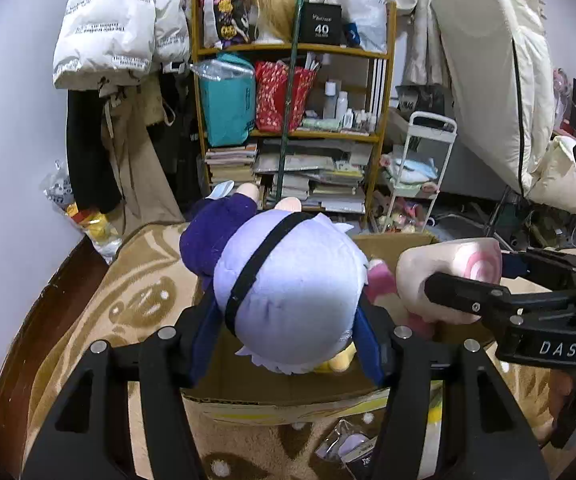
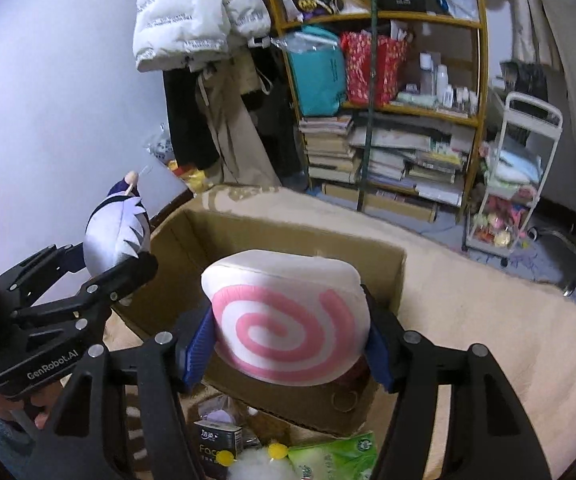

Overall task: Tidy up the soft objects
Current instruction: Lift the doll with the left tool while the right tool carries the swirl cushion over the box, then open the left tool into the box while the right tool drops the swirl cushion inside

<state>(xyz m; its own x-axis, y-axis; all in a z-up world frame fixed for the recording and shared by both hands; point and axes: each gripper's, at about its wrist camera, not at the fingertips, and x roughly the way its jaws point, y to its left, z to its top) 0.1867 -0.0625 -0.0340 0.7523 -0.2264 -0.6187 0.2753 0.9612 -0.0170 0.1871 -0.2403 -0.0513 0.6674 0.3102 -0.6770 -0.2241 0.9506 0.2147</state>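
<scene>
My left gripper [image 1: 288, 344] is shut on a plush doll [image 1: 288, 296] with pale lilac hair, a black band and a dark purple body, held above an open cardboard box [image 1: 392, 242]. My right gripper [image 2: 288, 344] is shut on a white plush cushion with a pink spiral [image 2: 288, 320], held over the same box [image 2: 248, 236]. The cushion [image 1: 452, 268] and right gripper show at the right of the left wrist view. The doll [image 2: 116, 232] and left gripper show at the left of the right wrist view.
The box sits on a tan patterned blanket [image 1: 136, 292]. Packets and a green wipes pack [image 2: 328, 456] lie in front of it. A cluttered wooden shelf [image 1: 292, 120], hanging coats [image 1: 120, 32], a white trolley [image 2: 520, 176] and a mattress [image 1: 496, 72] stand behind.
</scene>
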